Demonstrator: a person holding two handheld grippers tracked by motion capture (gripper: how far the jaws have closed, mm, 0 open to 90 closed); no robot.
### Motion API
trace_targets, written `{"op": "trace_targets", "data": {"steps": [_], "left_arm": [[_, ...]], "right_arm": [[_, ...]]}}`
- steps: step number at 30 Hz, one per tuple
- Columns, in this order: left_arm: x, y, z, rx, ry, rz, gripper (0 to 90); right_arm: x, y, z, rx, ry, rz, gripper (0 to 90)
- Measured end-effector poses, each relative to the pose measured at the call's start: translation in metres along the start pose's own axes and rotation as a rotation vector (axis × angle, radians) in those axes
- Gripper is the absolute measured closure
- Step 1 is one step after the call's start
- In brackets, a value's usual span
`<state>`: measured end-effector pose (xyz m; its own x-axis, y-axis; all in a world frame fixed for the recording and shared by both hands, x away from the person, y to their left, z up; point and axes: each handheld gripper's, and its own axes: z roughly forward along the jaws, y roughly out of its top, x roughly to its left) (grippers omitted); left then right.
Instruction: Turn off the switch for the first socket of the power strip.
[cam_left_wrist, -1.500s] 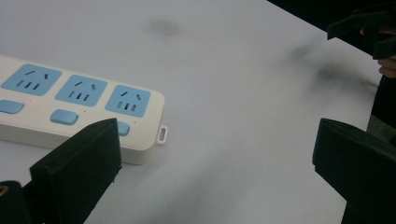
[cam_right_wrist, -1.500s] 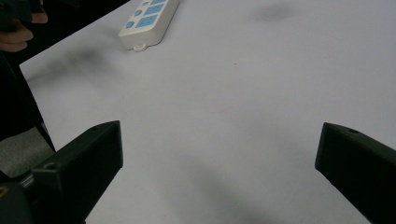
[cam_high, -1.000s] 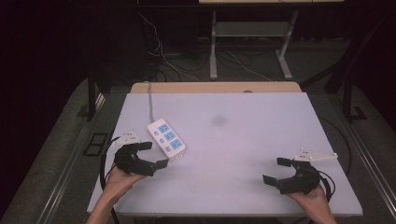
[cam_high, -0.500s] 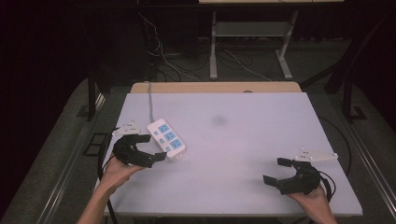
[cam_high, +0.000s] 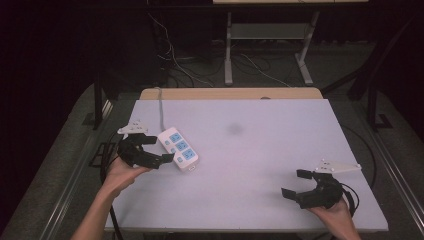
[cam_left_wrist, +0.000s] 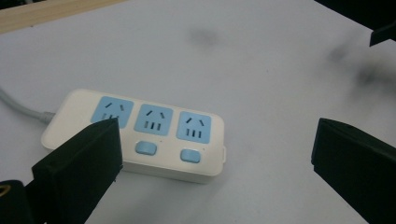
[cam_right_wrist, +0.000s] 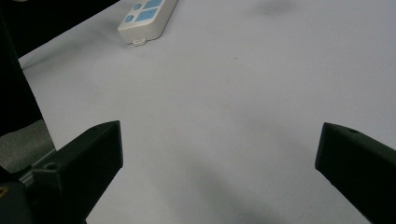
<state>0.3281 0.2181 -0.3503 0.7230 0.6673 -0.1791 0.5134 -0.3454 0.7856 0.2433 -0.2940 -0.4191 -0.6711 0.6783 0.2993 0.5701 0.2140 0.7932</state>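
A white power strip (cam_high: 178, 148) with three blue sockets lies on the left part of the pale table (cam_high: 260, 150). Its grey cable (cam_high: 161, 107) runs off toward the far edge. My left gripper (cam_high: 164, 149) is open at the strip's near-left side, its jaws reaching along the strip's side without closing on it. In the left gripper view the strip (cam_left_wrist: 140, 135) lies just ahead, and the left jaw of the left gripper (cam_left_wrist: 217, 154) overlaps its socket end. My right gripper (cam_high: 291, 183) stands open at the near right with nothing in it. The right gripper view shows the open right gripper (cam_right_wrist: 219, 140) over bare table, the strip (cam_right_wrist: 147, 16) far off.
A wooden strip (cam_high: 230, 93) borders the table's far edge. A dark smudge (cam_high: 234, 129) marks the middle of the top. Behind the table stand a metal frame (cam_high: 265, 50) and loose floor cables (cam_high: 185, 65). Bare surface lies between the two grippers.
My left gripper has moved forward, away from the person, up to the power strip's side. The right gripper has barely moved, and the strip lies where it was.
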Motion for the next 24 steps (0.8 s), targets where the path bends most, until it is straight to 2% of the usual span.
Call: {"op": "trace_targets", "data": {"steps": [7, 24], "left_arm": [[0.016, 0.005, 0.0, -0.013, 0.025, -0.028, 1.0], [0.046, 0.014, 0.008, 0.032, 0.069, -0.06, 3.4]], "right_arm": [[0.0, 0.0, 0.001, -0.001, 0.002, -0.001, 0.6], [0.0, 0.0, 0.002, 0.009, 0.006, -0.001, 0.6]]}}
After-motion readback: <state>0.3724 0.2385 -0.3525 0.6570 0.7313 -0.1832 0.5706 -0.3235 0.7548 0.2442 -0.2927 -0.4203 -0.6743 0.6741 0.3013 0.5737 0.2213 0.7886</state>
